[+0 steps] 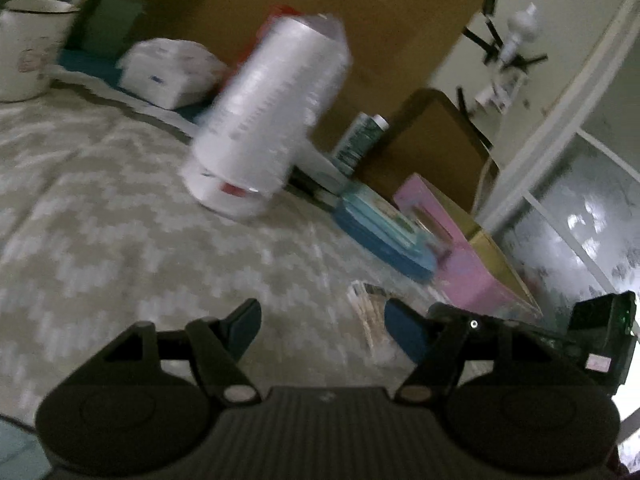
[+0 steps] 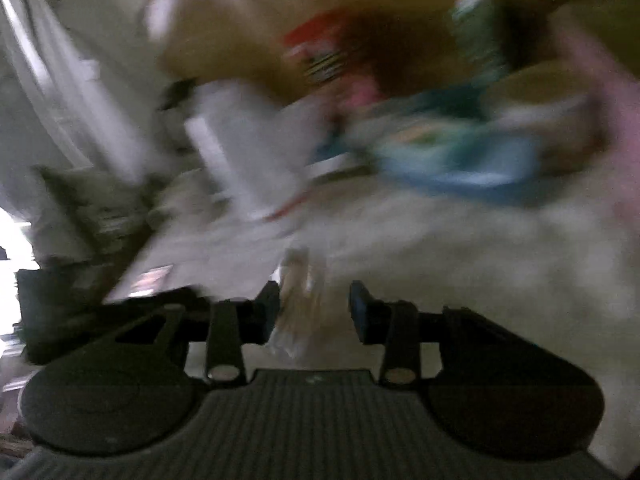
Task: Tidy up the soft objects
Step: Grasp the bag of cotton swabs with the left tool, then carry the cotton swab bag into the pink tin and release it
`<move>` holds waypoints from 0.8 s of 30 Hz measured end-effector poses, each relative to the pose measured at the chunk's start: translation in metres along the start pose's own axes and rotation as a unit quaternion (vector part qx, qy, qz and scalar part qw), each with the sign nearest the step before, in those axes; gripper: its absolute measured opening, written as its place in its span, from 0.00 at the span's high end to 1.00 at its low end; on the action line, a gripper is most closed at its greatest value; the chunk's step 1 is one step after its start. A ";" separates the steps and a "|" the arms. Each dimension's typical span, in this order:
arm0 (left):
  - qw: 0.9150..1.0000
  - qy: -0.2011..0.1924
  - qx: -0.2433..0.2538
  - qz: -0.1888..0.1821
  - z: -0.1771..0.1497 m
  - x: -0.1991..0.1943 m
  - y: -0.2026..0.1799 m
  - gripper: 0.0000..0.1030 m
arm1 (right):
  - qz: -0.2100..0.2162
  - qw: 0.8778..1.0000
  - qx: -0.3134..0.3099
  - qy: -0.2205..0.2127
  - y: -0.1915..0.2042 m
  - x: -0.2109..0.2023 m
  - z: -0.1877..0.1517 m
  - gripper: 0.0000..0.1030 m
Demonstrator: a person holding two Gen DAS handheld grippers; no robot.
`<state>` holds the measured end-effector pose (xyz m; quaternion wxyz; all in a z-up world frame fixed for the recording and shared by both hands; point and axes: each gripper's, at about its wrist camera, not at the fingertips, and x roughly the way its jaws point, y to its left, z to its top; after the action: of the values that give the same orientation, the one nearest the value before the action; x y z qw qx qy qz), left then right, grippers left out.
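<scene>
My left gripper (image 1: pixel 322 322) hangs open over the patterned bedspread (image 1: pixel 120 208), with nothing between its fingers. A clear plastic packet (image 1: pixel 370 316) lies on the spread just inside its right fingertip. Farther off, a white plastic-wrapped paper roll (image 1: pixel 272 112) leans tilted, and a white tissue pack (image 1: pixel 172 72) lies behind it. The right wrist view is badly blurred. There my right gripper (image 2: pixel 314 310) stands open around the clear packet (image 2: pixel 300 300), with a gap showing beside the right pad. The right gripper's body (image 1: pixel 600 336) shows at the left view's right edge.
A large cardboard box (image 1: pixel 320 8) stands behind the roll. A white mug (image 1: pixel 28 48) sits at far left. A green-white bottle (image 1: pixel 360 140), a blue pack (image 1: pixel 384 236) and a pink box (image 1: pixel 464 256) line the bed's right side.
</scene>
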<state>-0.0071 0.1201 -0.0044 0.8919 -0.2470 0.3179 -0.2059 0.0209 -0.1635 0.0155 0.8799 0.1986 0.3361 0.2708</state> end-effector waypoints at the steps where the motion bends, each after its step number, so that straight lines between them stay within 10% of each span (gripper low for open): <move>1: 1.000 0.005 0.004 -0.003 0.000 0.003 -0.004 0.32 | -0.037 0.999 -0.016 -0.018 0.000 -0.009 -0.003 0.56; 12: 0.997 0.065 0.034 -0.029 0.010 0.044 -0.039 0.32 | -0.065 0.983 -0.171 -0.021 0.031 -0.015 -0.032 0.27; 16: 0.994 0.100 0.048 -0.019 0.007 0.069 -0.052 0.38 | -0.089 0.967 -0.238 0.005 0.048 0.016 -0.037 0.28; 18: 0.993 0.104 0.057 -0.016 0.001 0.076 -0.057 0.56 | -0.082 0.967 -0.239 0.021 0.047 0.027 -0.036 0.35; 24: 0.990 0.097 0.091 -0.035 0.013 0.072 -0.093 0.56 | -0.074 0.965 -0.251 -0.022 0.046 0.009 -0.040 0.53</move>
<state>0.0330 0.0123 0.0243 0.8676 -0.1548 0.3743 -0.2884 -0.0168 -0.1157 0.0076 0.9263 -0.0486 0.2518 0.2762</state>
